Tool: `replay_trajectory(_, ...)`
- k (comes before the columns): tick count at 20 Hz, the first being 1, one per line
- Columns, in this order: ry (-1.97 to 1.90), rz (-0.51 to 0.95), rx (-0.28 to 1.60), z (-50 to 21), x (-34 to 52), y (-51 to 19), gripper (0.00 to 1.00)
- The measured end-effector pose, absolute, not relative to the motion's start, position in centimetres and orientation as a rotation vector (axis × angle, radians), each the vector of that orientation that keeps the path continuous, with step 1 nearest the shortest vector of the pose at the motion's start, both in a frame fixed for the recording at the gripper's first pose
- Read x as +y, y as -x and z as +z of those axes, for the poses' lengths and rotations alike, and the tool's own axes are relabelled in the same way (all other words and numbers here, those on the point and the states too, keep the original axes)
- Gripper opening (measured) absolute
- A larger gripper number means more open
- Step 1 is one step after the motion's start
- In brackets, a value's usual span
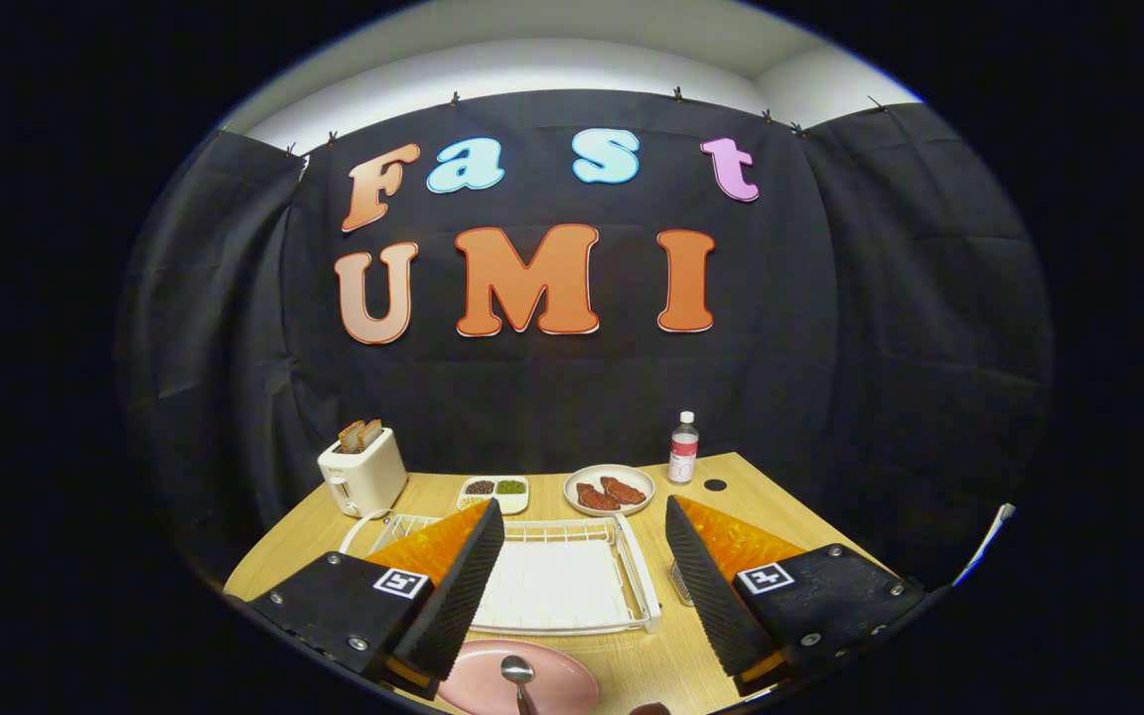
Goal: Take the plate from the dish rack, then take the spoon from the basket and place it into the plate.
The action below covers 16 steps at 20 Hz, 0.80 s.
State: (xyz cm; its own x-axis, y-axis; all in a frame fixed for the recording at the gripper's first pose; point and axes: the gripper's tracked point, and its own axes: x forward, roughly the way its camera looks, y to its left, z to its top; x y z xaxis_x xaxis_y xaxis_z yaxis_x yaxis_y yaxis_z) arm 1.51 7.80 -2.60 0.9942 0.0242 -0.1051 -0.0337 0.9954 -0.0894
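A pink plate (532, 683) lies flat on the wooden table (781, 516), close below me and between my fingers. A metal spoon (517, 675) rests in it, bowl toward the rack. Just beyond the plate stands the white dish rack (622, 556), with nothing in its tray. A small wire basket (679, 584) shows beside the rack, partly hidden by my right finger. My gripper (580, 586) hangs above the plate and rack, open, with nothing between its fingers.
At the back of the table stand a white toaster (361, 471) with toast in it, a small white dish (495, 491) with two fillings, a plate of meat (609, 491) and a plastic bottle (683, 449). A white cable curls beside the rack.
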Motion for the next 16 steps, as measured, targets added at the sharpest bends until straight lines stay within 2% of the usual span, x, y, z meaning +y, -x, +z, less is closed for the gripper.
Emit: replay_trajectory(16, 0.057, -0.045, 0.084, -2.6, 5.3, -0.2, 0.97)
